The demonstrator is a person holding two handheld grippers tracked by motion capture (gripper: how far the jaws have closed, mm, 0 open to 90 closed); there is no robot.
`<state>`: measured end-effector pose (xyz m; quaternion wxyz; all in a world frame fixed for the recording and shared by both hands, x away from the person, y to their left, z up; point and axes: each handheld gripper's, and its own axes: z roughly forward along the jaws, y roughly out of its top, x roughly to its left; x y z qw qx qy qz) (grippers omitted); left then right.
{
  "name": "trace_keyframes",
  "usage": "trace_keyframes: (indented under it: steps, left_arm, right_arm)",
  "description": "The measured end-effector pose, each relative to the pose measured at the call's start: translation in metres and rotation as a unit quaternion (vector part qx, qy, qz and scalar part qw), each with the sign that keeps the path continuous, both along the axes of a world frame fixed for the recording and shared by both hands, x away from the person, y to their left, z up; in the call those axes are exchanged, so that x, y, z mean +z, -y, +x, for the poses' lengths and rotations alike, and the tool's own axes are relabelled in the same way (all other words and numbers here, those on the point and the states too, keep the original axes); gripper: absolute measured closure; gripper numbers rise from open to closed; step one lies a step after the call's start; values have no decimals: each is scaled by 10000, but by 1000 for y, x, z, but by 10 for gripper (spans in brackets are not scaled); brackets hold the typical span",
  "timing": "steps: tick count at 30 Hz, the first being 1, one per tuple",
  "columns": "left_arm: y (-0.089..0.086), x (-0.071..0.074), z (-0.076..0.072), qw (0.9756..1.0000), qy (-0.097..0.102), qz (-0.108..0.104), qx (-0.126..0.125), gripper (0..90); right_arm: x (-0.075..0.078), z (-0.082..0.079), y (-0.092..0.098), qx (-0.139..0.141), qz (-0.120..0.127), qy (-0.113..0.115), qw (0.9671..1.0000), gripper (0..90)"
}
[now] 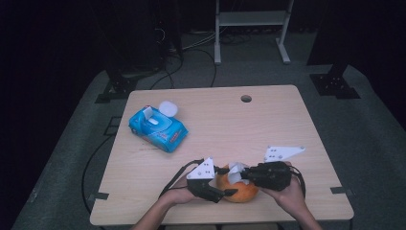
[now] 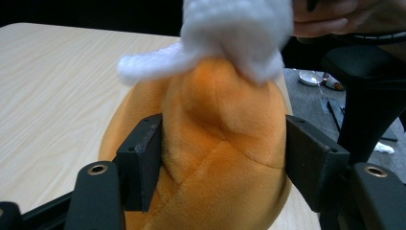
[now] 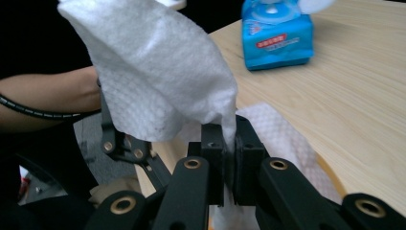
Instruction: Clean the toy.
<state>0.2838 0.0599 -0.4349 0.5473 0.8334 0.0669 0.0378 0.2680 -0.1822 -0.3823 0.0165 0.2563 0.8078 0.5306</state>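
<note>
We have the orange plush toy [image 1: 238, 189] at the lower centre of the table [image 1: 287, 120], clamped in our left gripper [image 1: 216, 188], and our right gripper [image 1: 242, 176] pinches the white wipe [image 1: 235, 172] onto its top, so wiping looks underway, not finished.

No legible text anywhere.

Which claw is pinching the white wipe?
The right claw. Its jaws are shut tight on the white wipe. The left claw squeezes the orange plush toy instead.
</note>
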Motion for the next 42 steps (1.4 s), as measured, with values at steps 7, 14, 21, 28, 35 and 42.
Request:
trace_keyframes:
  steps: [7, 14, 21, 28, 35, 42]
  left_arm:
    - [3, -1, -3, 10000, 45, 8, -78, 350]
    - [2, -1, -4, 9999, 104, 19, -99, 350]
    - [2, -2, -3, 9999, 89, -16, -142, 350]
    - [2, -2, -3, 9999, 62, 0, -98, 347]
    - [-4, -1, 3, 9999, -2, -76, 65, 350]
    - [-5, -2, 7, 9996, -128, -192, 189, 350]
  right_arm:
    - [-3, 8, 8, -372, 16, -74, 9993, 849]
    - [-3, 8, 9, -524, -348, 41, 9980, 849]
    - [-13, 12, 37, -900, -485, -235, 9945, 848]
    - [-7, 12, 23, -619, -229, -230, 9976, 849]
    - [-14, 17, 39, -935, -431, -222, 9944, 850]
    - [-8, 8, 49, -880, -43, -229, 9958, 851]
